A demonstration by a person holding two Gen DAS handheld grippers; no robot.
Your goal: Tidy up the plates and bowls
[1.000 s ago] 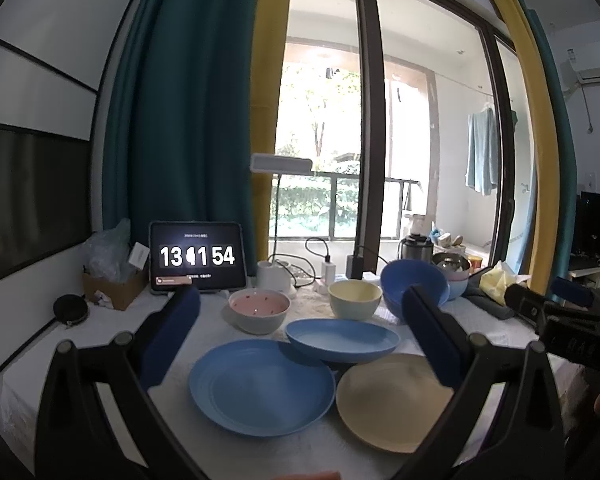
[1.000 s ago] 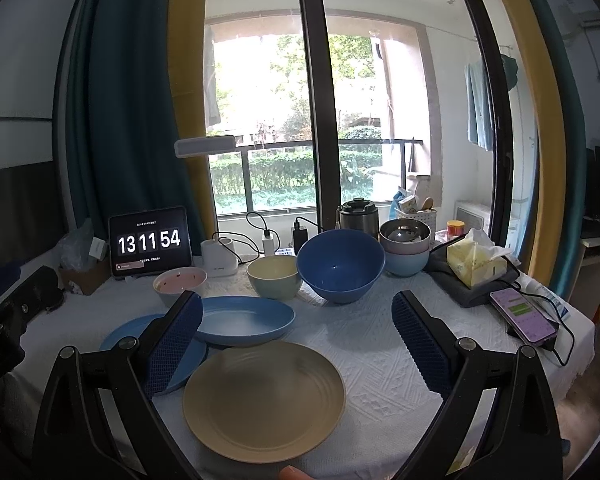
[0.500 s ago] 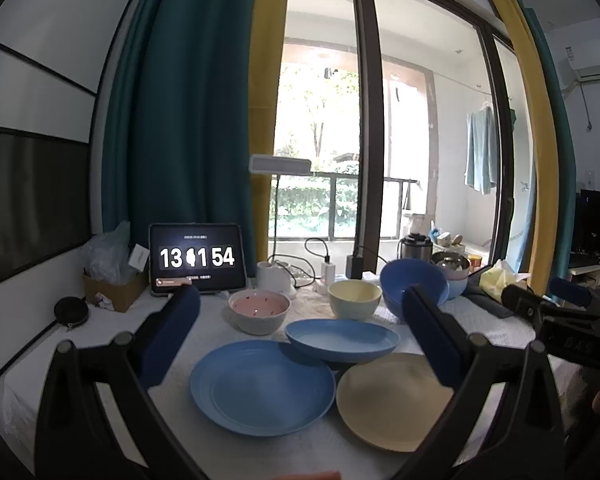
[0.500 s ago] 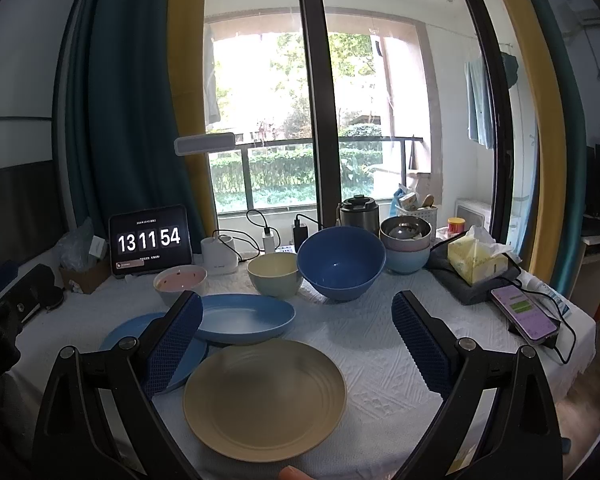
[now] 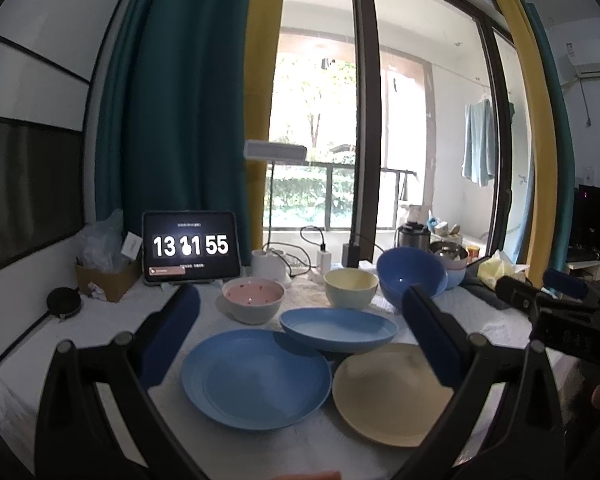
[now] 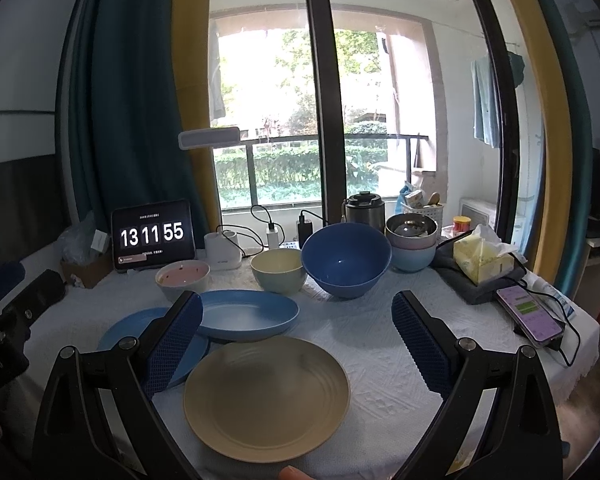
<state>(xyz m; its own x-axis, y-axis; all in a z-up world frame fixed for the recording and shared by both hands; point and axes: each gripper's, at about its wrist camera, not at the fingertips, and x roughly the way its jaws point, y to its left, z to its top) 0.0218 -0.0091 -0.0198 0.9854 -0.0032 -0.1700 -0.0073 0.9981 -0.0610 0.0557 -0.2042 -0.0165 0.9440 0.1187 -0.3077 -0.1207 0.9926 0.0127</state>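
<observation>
Both grippers, left (image 5: 300, 332) and right (image 6: 296, 334), hover with fingers spread wide, holding nothing. On the bench (image 6: 380, 344) below lie a blue plate (image 5: 256, 378), tan plate (image 6: 266, 398) and blue oval dish (image 6: 246, 314), with bowls behind.

**Surface Materials as Observed**

My table wore a white woven cloth (image 6: 380, 344) with a raised, rough pattern. The tan plate (image 6: 266, 396) looked matt plastic; the big blue bowl (image 6: 346, 260) showed glossy highlights. My right gripper's pads (image 6: 418, 344) were ribbed blue rubber.

A home: curtains (image 6: 132, 120), balcony laundry (image 5: 478, 142), dishes on the clothed table (image 6: 380, 344)
</observation>
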